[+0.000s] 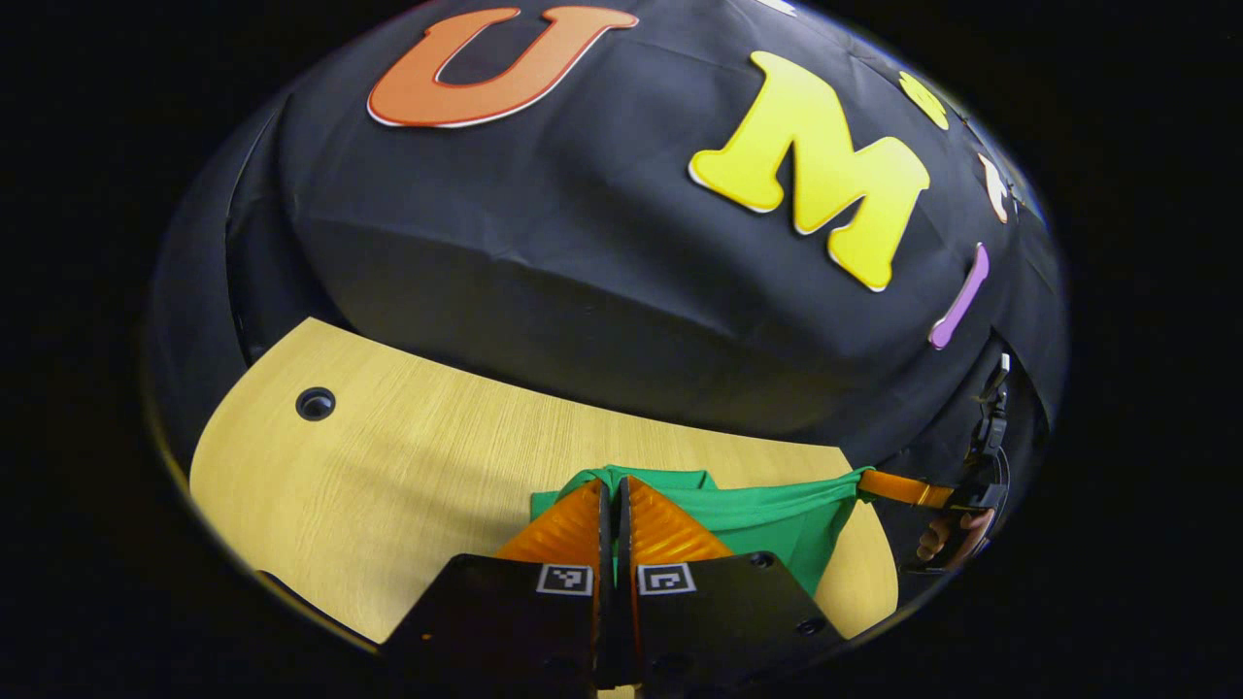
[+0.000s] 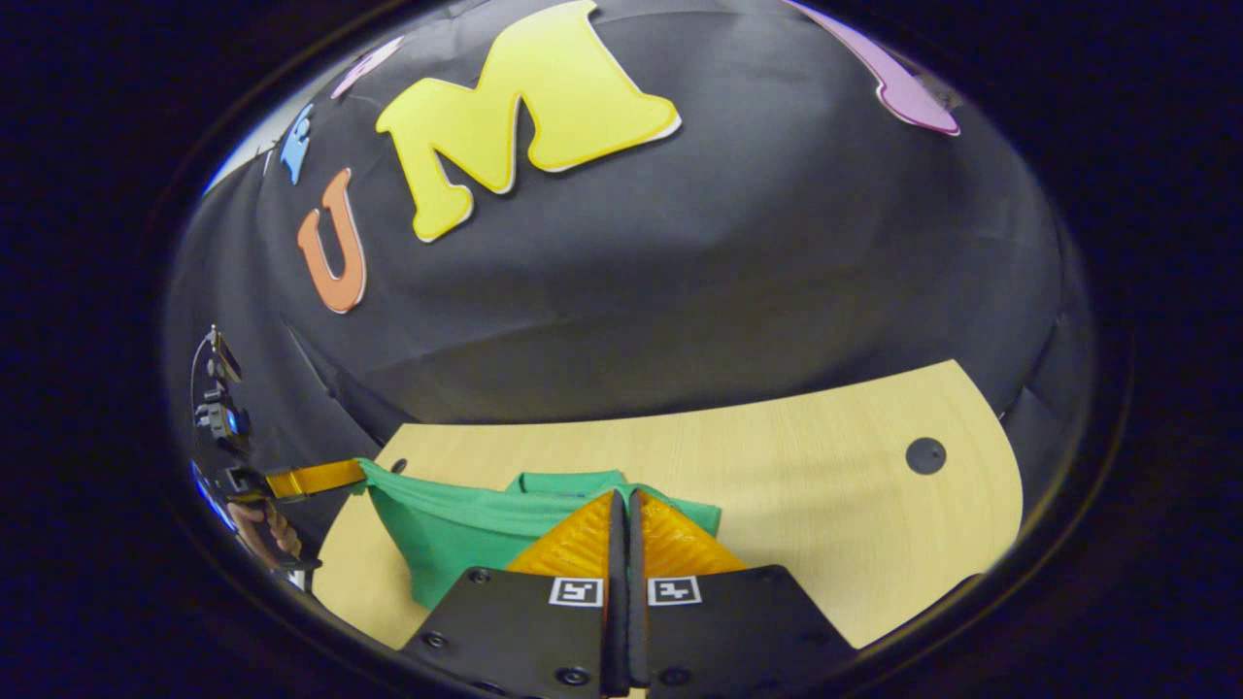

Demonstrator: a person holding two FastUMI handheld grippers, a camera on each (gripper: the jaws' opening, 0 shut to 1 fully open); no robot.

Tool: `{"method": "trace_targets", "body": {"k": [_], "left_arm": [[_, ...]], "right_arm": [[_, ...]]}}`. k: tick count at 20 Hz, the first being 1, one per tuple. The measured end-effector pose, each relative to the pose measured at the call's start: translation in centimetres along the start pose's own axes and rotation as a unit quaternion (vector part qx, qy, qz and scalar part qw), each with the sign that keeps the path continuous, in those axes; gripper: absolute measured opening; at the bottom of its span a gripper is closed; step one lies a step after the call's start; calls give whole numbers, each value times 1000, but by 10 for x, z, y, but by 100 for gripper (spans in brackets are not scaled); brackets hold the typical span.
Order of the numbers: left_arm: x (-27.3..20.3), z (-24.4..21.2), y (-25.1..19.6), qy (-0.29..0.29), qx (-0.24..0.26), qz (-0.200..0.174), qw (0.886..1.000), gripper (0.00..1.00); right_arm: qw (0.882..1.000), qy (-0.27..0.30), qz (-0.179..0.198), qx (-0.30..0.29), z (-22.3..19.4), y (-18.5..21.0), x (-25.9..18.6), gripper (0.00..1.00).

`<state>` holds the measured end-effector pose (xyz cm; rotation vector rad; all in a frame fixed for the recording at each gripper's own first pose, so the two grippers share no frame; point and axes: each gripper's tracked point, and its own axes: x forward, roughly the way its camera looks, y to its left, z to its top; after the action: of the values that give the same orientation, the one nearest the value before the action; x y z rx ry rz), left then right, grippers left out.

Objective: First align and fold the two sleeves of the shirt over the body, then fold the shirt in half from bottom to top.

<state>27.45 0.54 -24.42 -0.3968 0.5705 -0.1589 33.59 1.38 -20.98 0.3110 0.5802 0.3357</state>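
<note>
A green shirt [image 1: 767,515] hangs stretched above the pale wooden table [image 1: 408,456], held up at two corners. In the left gripper view my left gripper [image 1: 614,485] is shut on one edge of the cloth, which runs off to the right. There the right gripper [image 1: 874,483] pinches the far corner, with a hand [image 1: 957,539] behind it. In the right gripper view my right gripper [image 2: 626,497] is shut on the green shirt [image 2: 456,529], and the left gripper [image 2: 354,473] holds the opposite corner at the left edge, a hand [image 2: 257,529] below it.
The table has a round cable hole [image 1: 316,403] toward its left end, and the cable hole [image 2: 924,454] sits far right in the right gripper view. The black cloth wall [image 1: 602,272] rises right behind the table's [image 2: 825,485] far edge.
</note>
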Motion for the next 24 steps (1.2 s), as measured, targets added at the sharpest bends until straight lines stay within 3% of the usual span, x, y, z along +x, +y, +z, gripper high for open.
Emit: {"method": "trace_targets", "body": {"k": [5,9,10,11,13,15,21,24], "left_arm": [[54,-19,28,-9,-1,22,1000,3],[74,-26,40,-23,10,37,999,11],[81,-31,42,-18,15,44,999,23],[79,-32,44,-14,24,56,998,49],[66,-27,45,-23,39,78,996,100],[44,-16,35,-35,55,79,995,100],[-65,45,-20,-112,93,77,986,100],[-134,75,-50,-162,127,81,975,98]], "right_arm": [[1000,-5,-7,-22,-23,-13,59,2],[999,-9,-34,-38,-36,-25,89,4],[998,-8,-43,-34,-38,-27,90,17],[998,-8,-48,-33,-39,-30,89,16],[998,-16,-54,-36,-35,-27,77,58],[996,-31,-75,-40,-27,-27,56,100],[989,-96,-84,-78,11,27,-55,96],[979,-146,-90,-107,33,67,-129,99]]}}
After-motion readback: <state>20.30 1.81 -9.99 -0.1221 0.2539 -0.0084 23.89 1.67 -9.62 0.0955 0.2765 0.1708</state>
